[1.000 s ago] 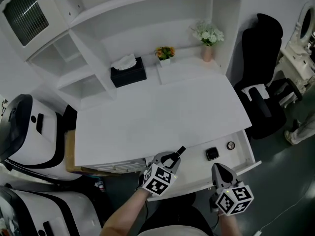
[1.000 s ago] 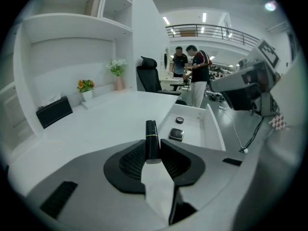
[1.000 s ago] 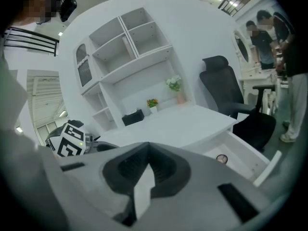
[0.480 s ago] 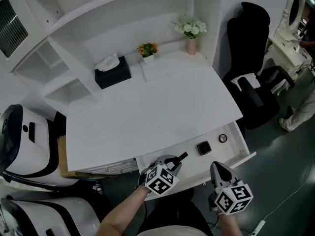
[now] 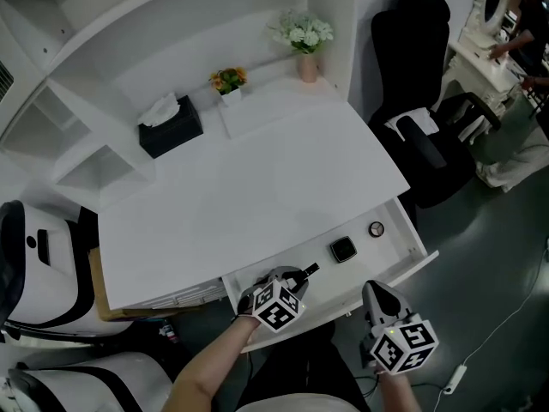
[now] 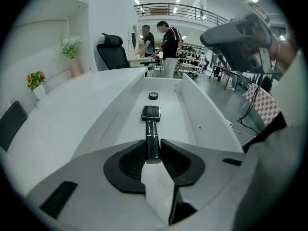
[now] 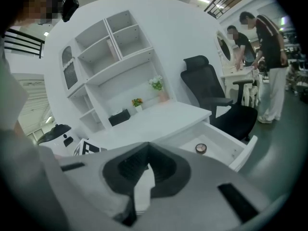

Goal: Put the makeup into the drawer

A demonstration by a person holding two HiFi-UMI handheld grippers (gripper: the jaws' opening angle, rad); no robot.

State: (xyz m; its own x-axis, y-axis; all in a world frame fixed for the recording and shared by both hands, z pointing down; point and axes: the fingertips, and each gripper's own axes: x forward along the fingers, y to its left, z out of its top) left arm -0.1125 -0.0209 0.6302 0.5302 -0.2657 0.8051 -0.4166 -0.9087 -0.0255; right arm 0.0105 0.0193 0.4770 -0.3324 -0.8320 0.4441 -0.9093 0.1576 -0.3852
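The left gripper (image 6: 153, 147) squeezes a black makeup tube (image 6: 152, 131) over the open drawer (image 6: 176, 115). Next, lower it and let go. The right gripper (image 7: 146, 150) is closed and empty.

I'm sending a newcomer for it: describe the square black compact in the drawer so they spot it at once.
Find the white desk and the open drawer under its front edge. The compact lies flat on the drawer floor. It is square and black, while the pot beside it, on the side of the black chair, is small and round.
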